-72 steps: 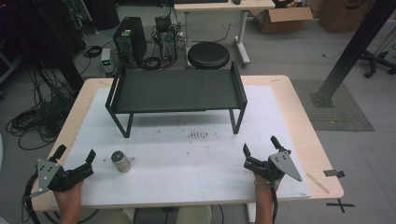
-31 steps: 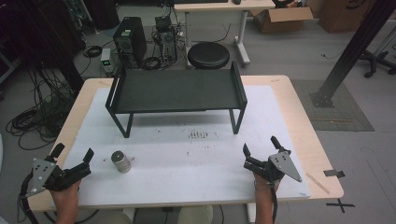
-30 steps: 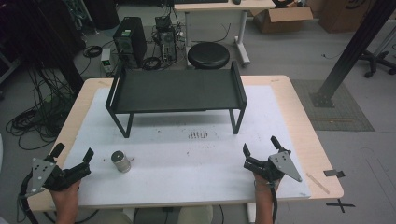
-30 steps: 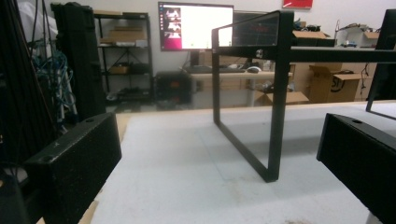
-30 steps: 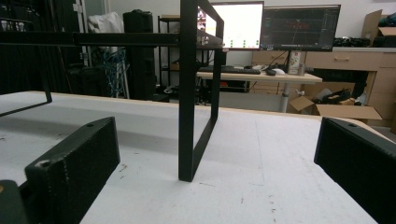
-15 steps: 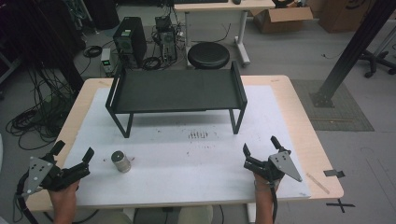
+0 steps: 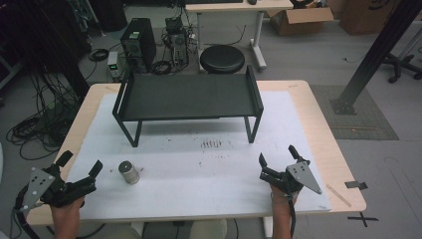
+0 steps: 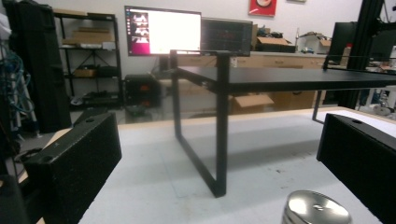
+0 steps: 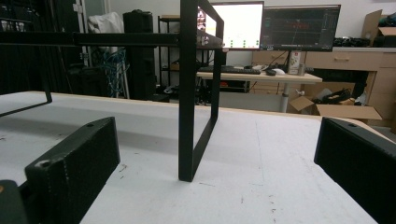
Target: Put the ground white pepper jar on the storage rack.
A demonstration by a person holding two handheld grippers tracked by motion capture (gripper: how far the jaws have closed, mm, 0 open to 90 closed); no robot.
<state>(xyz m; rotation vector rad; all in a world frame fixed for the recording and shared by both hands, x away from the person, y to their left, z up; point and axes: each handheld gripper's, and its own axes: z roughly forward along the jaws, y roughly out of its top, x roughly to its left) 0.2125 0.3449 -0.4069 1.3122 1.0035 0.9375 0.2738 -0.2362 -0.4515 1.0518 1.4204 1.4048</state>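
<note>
A small silver metal can stands upright on the white mat, left of centre near the front. My left gripper is open at the front left corner, a short way left of the can. In the left gripper view the can's lid shows low between the jaws, toward the right one. A black metal shelf rack stands on thin legs at the back of the mat. My right gripper is open near the front right, with nothing between its jaws, facing the rack's right leg.
The white mat covers most of the wooden table. Dark scuff marks lie in front of the rack. Beyond the table are a computer tower, a round black stool, cables and a black post at the right.
My left gripper has drifted slightly left and toward the table's front edge. The right gripper and the can have stayed put.
</note>
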